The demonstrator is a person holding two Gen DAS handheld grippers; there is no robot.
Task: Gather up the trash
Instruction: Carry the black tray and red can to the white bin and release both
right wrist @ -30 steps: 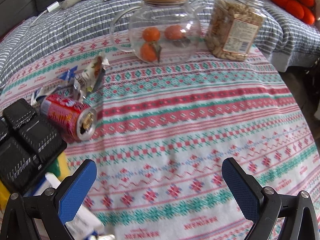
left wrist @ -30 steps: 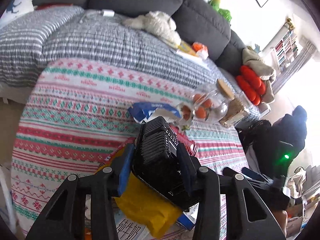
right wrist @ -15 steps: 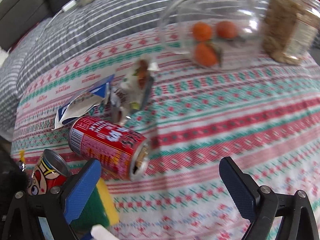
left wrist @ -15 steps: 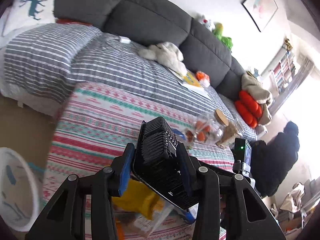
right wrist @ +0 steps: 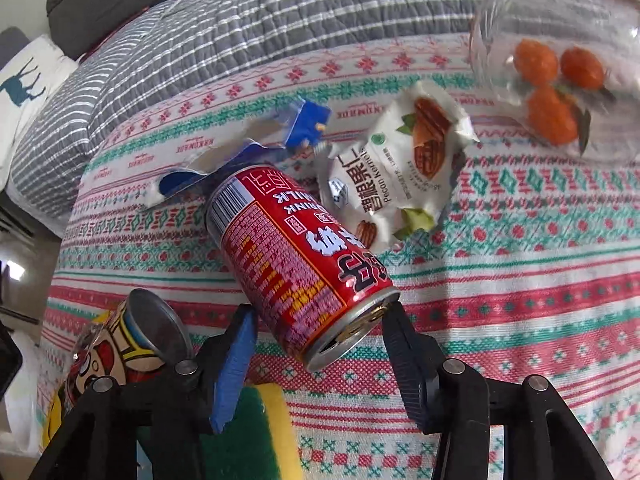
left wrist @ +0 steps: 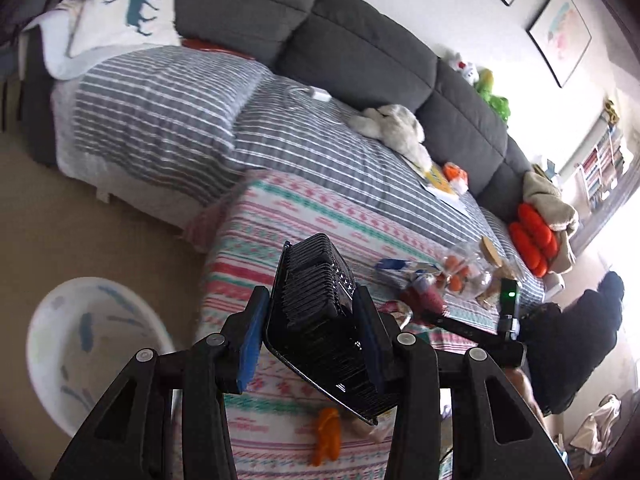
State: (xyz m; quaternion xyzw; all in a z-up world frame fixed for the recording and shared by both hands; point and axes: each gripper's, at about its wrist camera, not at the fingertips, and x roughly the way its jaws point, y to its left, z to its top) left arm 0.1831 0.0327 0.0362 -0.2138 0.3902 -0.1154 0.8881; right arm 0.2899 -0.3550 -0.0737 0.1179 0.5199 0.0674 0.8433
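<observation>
My left gripper [left wrist: 310, 320] is shut on a black ribbed plastic container [left wrist: 320, 320] and holds it in the air beside the table's left end. A white waste bin [left wrist: 92, 344] stands on the floor below and to the left. In the right wrist view a red drink can [right wrist: 296, 264] lies on its side on the patterned tablecloth [right wrist: 520, 300]. My right gripper [right wrist: 320, 344] has its jaws either side of the can's open end, close to it. A white pecan wrapper [right wrist: 396, 172] and a torn blue wrapper [right wrist: 248, 156] lie just behind the can.
A cartoon-print can [right wrist: 116, 352] and a green-yellow sponge [right wrist: 256, 436] lie by my right gripper's left finger. A glass pot with oranges [right wrist: 560, 80] stands at the back right. An orange scrap [left wrist: 326, 436] lies on the table. A grey sofa [left wrist: 320, 60] runs behind the table.
My left gripper lifted the black container up and left, off the table, bringing the bin into view. My right gripper moved forward and left, and its jaws narrowed around the red can.
</observation>
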